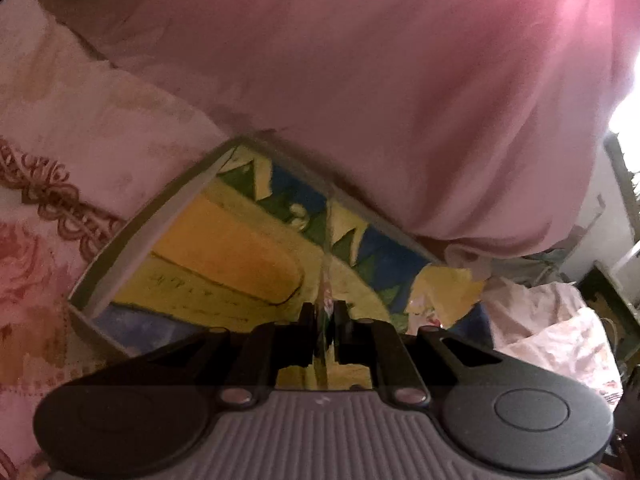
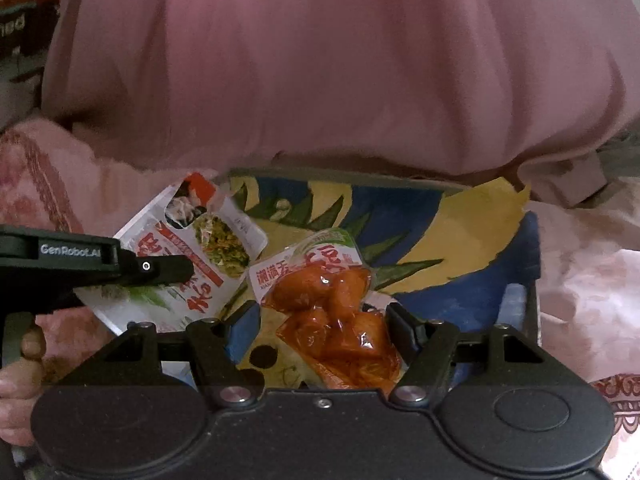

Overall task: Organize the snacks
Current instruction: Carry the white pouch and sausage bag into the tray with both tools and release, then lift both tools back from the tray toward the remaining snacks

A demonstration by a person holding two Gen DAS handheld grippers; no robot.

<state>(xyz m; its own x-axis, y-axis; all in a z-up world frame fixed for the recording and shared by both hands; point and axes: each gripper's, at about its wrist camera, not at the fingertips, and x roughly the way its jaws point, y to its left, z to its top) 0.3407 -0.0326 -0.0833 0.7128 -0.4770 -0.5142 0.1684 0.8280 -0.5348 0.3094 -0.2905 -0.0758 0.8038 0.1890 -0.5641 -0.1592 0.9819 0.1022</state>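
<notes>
An open box point(image 2: 492, 312) with a yellow, blue and green leaf-print lining lies below both grippers. In the right wrist view my right gripper point(image 2: 324, 326) is shut on an orange-red snack packet point(image 2: 340, 312), which hangs over the box. My left gripper point(image 2: 180, 270) comes in from the left, shut on a white packet point(image 2: 224, 248) with red lettering and a picture of green vegetables. In the left wrist view my left gripper point(image 1: 324, 316) pinches that packet point(image 1: 325, 280), seen edge-on, above the box point(image 1: 120, 248).
A person in a pink top point(image 2: 320, 80) sits close behind the box, and a hand point(image 2: 16, 364) holds the left gripper's handle. The box rests on floral pink cloth point(image 1: 60, 140). Crumpled pale bags point(image 1: 552, 320) lie to the right.
</notes>
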